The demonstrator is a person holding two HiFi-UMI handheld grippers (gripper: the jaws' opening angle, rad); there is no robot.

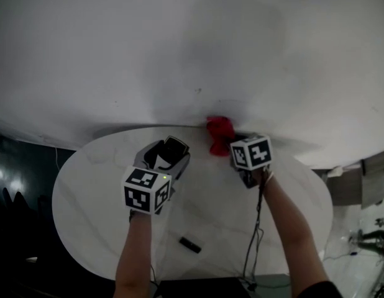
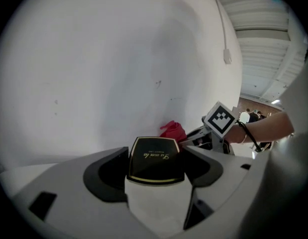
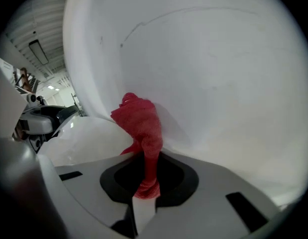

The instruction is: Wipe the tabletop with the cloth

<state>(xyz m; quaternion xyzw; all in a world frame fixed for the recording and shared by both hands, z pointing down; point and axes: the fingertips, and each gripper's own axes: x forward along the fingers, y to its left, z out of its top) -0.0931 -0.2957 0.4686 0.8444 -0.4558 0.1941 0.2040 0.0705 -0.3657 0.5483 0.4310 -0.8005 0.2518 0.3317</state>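
Left tongs (image 2: 156,176) are clenched on a black box with gold trim (image 2: 154,156), held over the white oval bench (image 1: 99,185). Right tongs (image 3: 144,195) pinch the red cloth (image 3: 140,121) by a twisted end. Its bunched bulk stands up beside the white wall (image 1: 179,42) at the bench's far edge. A small black object (image 1: 190,244) lies near the front edge.

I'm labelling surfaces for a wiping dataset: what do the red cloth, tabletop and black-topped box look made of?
Red cloth: soft matte fabric, judging by its fuzzy weave and limp folds. Tabletop: smooth white with faint grey veining, perhaps marble or marble-look laminate. Black-topped box: smooth, gold-edged lid, likely coated card or plastic; can't tell which.
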